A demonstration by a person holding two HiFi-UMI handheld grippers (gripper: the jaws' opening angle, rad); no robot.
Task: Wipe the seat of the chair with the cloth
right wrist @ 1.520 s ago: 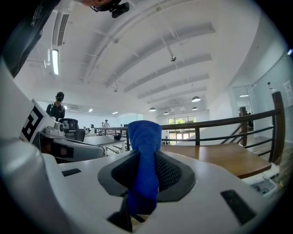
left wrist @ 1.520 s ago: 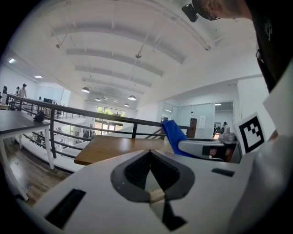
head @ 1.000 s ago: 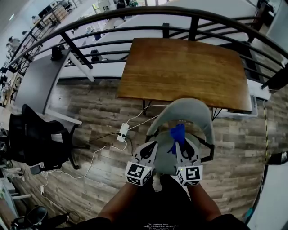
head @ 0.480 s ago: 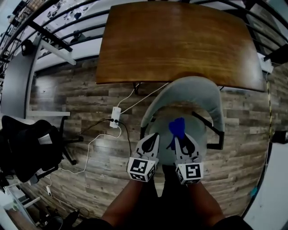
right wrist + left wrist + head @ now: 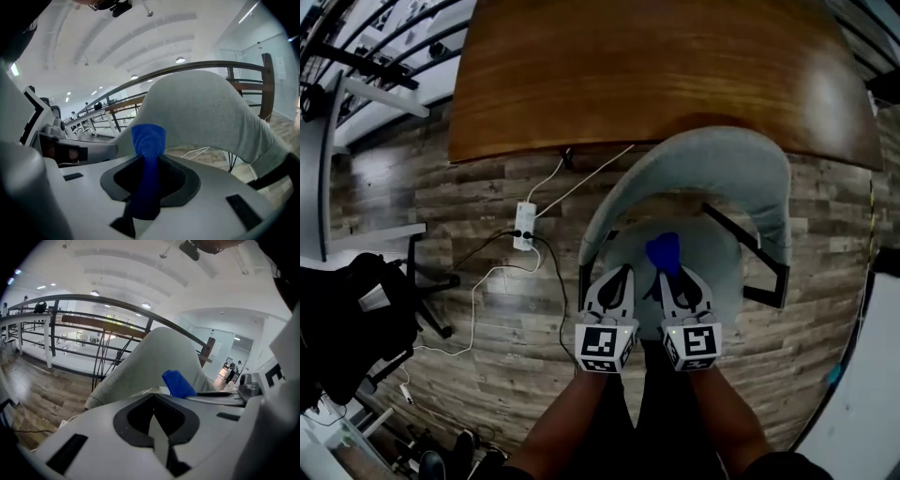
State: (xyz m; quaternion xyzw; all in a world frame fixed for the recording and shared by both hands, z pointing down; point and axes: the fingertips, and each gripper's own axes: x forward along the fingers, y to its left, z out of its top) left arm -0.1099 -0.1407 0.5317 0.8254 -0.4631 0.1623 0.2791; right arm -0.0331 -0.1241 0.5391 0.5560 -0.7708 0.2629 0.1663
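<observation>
Right gripper (image 5: 673, 274) pinches the blue cloth (image 5: 663, 253) over the front of the grey chair's (image 5: 712, 159) seat (image 5: 717, 272). Left gripper (image 5: 621, 274) alongside, jaws pressed together, empty. Wooden table (image 5: 656, 75) beyond, power strip (image 5: 523, 239) on plank floor (image 5: 441, 216).

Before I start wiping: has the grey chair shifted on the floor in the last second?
No. The grey chair still stands beside the power strip, backrest at the wooden table's edge; only the camera moved.

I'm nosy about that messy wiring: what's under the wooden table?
White cables run from the power strip across the floor and vanish beneath the table. Its top covers everything further under.
</observation>
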